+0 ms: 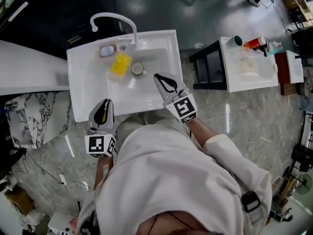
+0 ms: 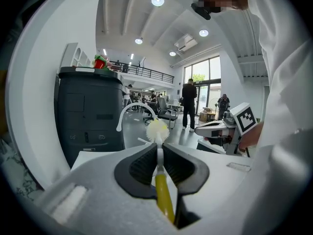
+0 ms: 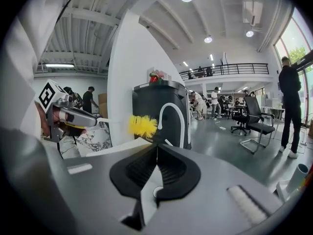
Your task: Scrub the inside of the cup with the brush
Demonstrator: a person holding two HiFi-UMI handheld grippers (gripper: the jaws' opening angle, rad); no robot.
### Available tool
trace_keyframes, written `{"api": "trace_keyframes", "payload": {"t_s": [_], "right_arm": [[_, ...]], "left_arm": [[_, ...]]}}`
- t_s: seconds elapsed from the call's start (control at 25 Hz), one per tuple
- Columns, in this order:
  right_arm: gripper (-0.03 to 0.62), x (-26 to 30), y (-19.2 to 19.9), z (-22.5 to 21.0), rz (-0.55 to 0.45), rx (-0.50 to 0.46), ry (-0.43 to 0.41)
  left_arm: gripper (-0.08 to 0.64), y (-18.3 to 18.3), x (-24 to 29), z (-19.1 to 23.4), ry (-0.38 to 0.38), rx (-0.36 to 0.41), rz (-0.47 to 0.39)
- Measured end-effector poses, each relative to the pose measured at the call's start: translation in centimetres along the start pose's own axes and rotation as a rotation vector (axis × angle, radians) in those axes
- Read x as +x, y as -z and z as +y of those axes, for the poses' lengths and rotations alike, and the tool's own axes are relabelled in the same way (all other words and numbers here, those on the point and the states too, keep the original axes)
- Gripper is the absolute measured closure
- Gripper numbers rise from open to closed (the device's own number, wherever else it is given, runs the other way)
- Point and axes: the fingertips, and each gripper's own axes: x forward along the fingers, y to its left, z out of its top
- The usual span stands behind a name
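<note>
A small white cup stands in the basin of the white sink. My left gripper is over the sink's front left edge, shut on the yellow handle of a brush. The brush's yellow bristle head hangs above the basin just left of the cup. In the left gripper view the pads clamp the handle, with the bristle head straight ahead. My right gripper hovers over the basin right of the cup, shut with nothing in it; in the right gripper view its jaws meet, and the brush head shows beyond.
A curved white faucet rises behind the basin, with a small grey-blue object on the sink's back ledge. A white side table with bottles and a black stand are to the right. A marble counter lies left.
</note>
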Motion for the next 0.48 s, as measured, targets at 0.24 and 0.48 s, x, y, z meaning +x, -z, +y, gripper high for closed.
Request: {"api": "trace_keyframes", "payload": {"t_s": [0.24,0.48], "right_arm": [[0.580,1.4,0.7,0.0,0.039,-0.017,0.001],[0.383,1.0,-1.1,0.3,-0.013,0.016,-0.008]], "left_arm": [[0.512,0.0,1.0,1.0,0.035,-0.003,0.016],[0.512,-0.7,1.4,2.2,0.061,0.004,0.013]]}}
